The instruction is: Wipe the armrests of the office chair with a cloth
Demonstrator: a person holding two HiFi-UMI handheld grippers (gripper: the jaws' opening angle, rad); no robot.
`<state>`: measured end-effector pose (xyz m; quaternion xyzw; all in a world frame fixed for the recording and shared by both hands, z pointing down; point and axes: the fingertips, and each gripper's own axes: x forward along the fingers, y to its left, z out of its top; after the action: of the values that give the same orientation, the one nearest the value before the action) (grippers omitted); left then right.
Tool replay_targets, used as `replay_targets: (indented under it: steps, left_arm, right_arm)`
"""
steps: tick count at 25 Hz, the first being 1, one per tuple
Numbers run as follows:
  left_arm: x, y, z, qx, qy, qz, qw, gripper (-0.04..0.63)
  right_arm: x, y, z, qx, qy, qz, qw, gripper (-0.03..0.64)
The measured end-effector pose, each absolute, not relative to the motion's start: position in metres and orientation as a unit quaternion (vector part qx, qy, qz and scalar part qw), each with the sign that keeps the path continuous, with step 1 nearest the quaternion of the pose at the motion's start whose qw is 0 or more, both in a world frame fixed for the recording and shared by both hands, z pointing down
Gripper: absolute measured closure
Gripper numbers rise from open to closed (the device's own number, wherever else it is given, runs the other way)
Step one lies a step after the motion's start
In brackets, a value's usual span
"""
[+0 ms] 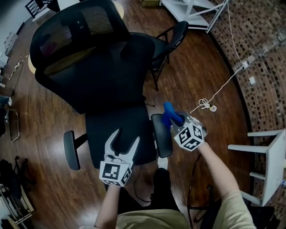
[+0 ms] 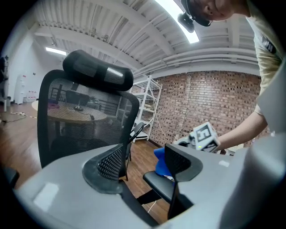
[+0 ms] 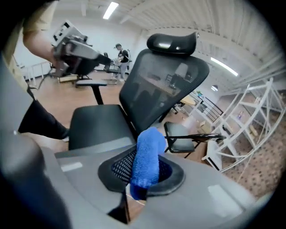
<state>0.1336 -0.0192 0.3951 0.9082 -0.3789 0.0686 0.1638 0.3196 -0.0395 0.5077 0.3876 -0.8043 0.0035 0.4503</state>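
Observation:
The black mesh-backed office chair (image 1: 96, 67) fills the middle of the head view. Its right armrest (image 1: 161, 135) lies beside the seat (image 1: 118, 129); the left armrest (image 1: 70, 150) is on the other side. My right gripper (image 1: 175, 120) is shut on a blue cloth (image 1: 169, 112), held at the far end of the right armrest. In the right gripper view the cloth (image 3: 146, 156) sticks up between the jaws. My left gripper (image 1: 126, 136) hovers open over the seat's front, holding nothing. The left gripper view shows the armrest (image 2: 163, 183) and the cloth (image 2: 161, 163) past the open jaws.
A black folding chair (image 1: 172, 38) stands just behind the office chair. White shelving (image 1: 196, 11) is at the back, by a brick wall (image 1: 263, 49). A white cable (image 1: 208, 105) trails over the wood floor. A white stool (image 1: 270, 161) stands at the right.

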Motion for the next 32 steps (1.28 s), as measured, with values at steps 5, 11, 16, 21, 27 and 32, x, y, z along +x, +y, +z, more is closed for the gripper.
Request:
replay_targets:
  steps: [5, 11, 16, 21, 27, 32]
  left_arm:
    - [0.141, -0.008, 0.396, 0.909, -0.377, 0.071, 0.165, 0.321]
    - [0.142, -0.008, 0.402, 0.91, -0.373, 0.069, 0.168, 0.321]
    - [0.139, -0.013, 0.404, 0.909, -0.371, 0.064, 0.181, 0.321]
    - [0.14, -0.017, 0.398, 0.912, -0.361, 0.063, 0.187, 0.321]
    - [0.132, -0.021, 0.391, 0.913, -0.359, 0.063, 0.186, 0.321]
    - [0.109, -0.025, 0.385, 0.91, -0.366, 0.062, 0.186, 0.321]
  right_arm:
    - [0.31, -0.079, 0.57, 0.319, -0.794, 0.016, 0.516, 0.577]
    - [0.304, 0.009, 0.595, 0.275, -0.812, 0.022, 0.514, 0.577]
    - [0.291, 0.124, 0.592, 0.278, -0.814, 0.07, 0.505, 0.577]
    - [0.259, 0.186, 0.588, 0.293, -0.81, 0.119, 0.493, 0.577]
    - [0.284, 0.121, 0.545, 0.374, -0.805, 0.146, 0.437, 0.577]
    - [0.295, -0.016, 0.529, 0.393, -0.785, 0.073, 0.474, 0.577]
